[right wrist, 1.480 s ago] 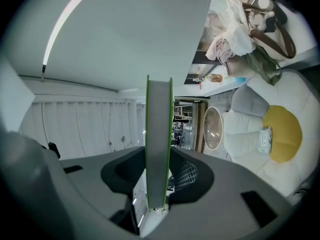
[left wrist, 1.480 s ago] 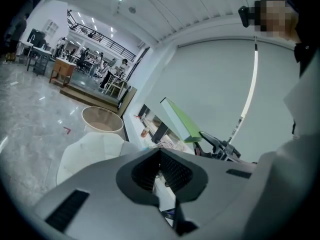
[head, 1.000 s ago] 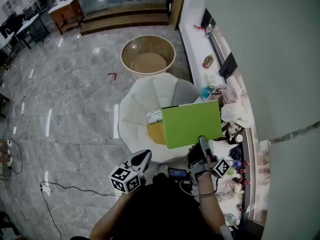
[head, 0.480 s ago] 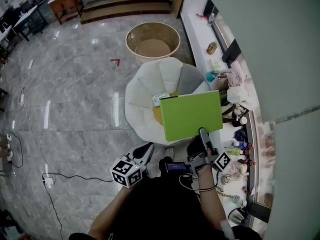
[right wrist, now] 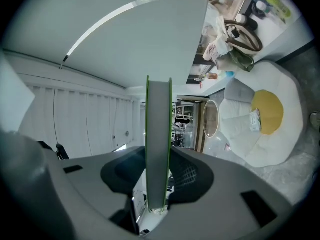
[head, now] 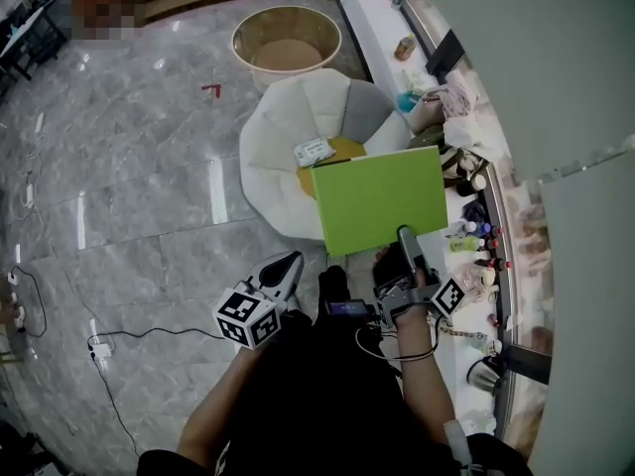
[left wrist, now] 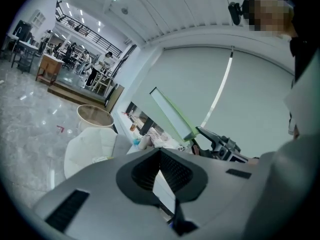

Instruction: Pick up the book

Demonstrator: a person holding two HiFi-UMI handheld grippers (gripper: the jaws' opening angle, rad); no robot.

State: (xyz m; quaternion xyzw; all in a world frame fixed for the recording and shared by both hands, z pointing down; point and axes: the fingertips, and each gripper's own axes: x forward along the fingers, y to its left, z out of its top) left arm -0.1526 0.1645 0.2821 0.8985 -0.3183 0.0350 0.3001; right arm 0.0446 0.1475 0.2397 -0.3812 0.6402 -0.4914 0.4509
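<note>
The book (head: 379,201) is a large flat one with a bright green cover, held up in the air over the near edge of the white chair (head: 288,132). My right gripper (head: 405,236) is shut on its near edge. In the right gripper view the book (right wrist: 158,129) stands edge-on between the two pads. My left gripper (head: 290,263) hangs to the left of the book, shut and holding nothing. The left gripper view shows the book (left wrist: 172,115) up and to the right, with the right gripper (left wrist: 212,136) under it.
On the chair lie a yellow cushion (head: 342,150) and a small white packet (head: 314,152). A round tan tub (head: 286,40) stands beyond it. A cluttered white counter (head: 474,201) runs along the right wall. A cable (head: 109,343) trails over the marble floor at left.
Both grippers and the green book have drawn back from the chair, which now sits higher in the head view. The grip on the book is unchanged.
</note>
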